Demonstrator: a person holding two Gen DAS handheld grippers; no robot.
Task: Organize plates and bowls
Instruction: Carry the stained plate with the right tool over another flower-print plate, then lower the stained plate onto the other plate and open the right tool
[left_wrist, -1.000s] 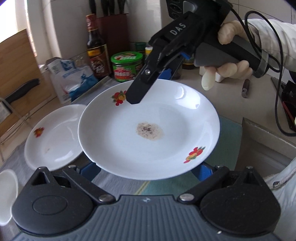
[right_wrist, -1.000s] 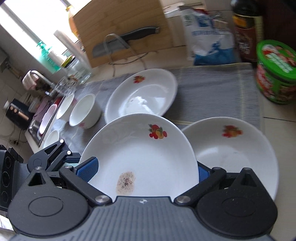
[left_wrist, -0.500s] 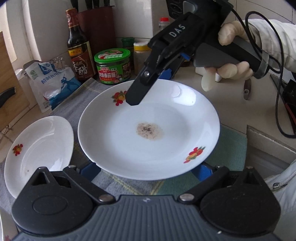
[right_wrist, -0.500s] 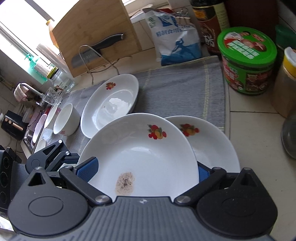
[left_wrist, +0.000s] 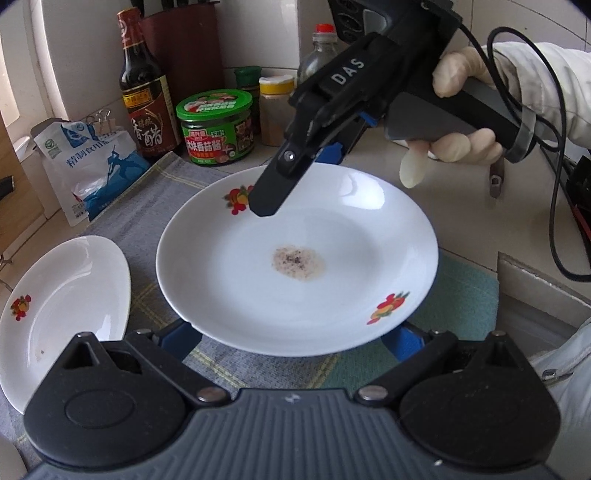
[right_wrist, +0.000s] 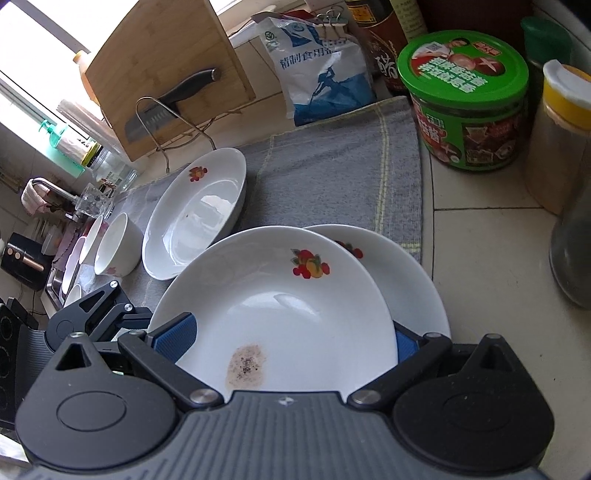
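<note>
we carry the stained plate (right_wrist: 280, 317), both grippers (left_wrist: 295, 334) (right_wrist: 284, 338) clenched on its rim, above a second plate (right_wrist: 410, 280); another plate (right_wrist: 195, 218) and bowls (right_wrist: 114, 247) remain unstacked.

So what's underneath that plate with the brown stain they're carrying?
Beneath the stained plate sits another white plate, lying partly on the grey cloth and partly on the counter. Only its right part shows; the rest is covered, so anything on it is hidden.
</note>
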